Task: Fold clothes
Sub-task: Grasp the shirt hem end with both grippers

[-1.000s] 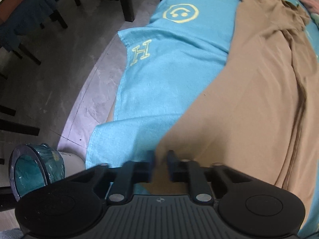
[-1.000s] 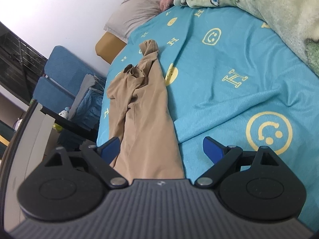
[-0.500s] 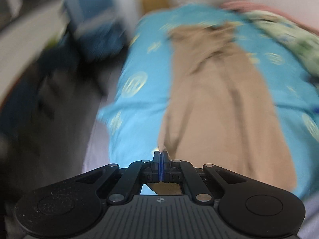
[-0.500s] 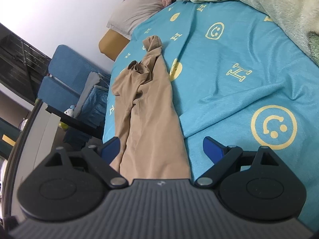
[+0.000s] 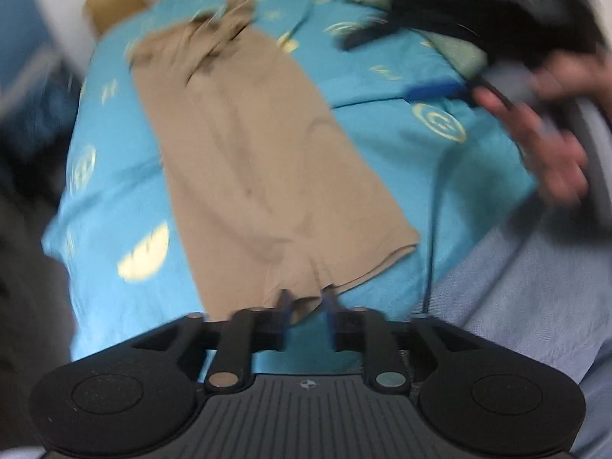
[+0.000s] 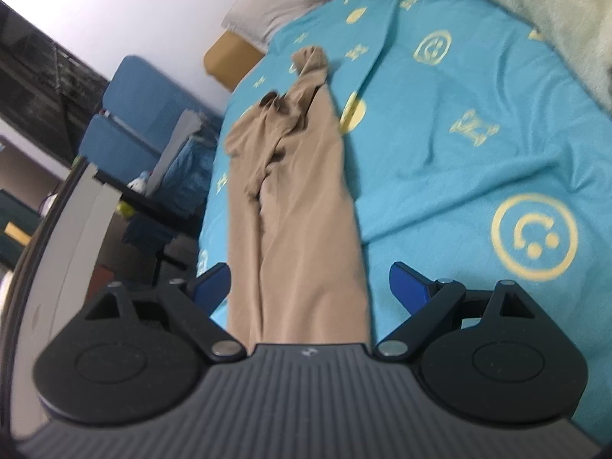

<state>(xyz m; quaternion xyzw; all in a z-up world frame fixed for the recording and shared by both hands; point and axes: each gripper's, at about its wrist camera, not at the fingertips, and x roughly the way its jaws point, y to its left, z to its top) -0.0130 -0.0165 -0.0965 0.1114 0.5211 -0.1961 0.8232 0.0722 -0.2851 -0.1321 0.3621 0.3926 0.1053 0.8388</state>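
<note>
A bedroom: a bed under a turquoise sheet (image 6: 440,160) printed in yellow, a white wall behind it, blue chairs (image 6: 134,114) off the far side.

The tan garment (image 5: 260,160) lies lengthwise down the sheet, its bunched collar end toward the headboard and its hem at my near edge. A second ago my left tongs (image 5: 308,306) were clamped on that hem near the side of the bed, and half a second ago they were pressed fully together. Now the jaws are opening, with the hem's edge sitting just at their tips; the view is blurred, but I don't see the pads pressing the cloth. The garment looks narrower and doubled lengthwise compared with the earlier spread — so I judge one side fold has just been laid and released. What remains, as I read it, is the crosswise fold, hem toward collar.

My right tongs (image 6: 310,283) stand wide apart over the hem end, holding nothing — they have kept that pose throughout. The hand (image 5: 543,141) carrying them shows at the right of the left view.

Around this: a grey pillow (image 6: 275,0) and a green patterned blanket (image 6: 535,7) at the head.

Writing: the sheet repeats the letter "H" (image 6: 474,128) and smiley faces (image 6: 533,237). I can read no brand name or label.
</note>
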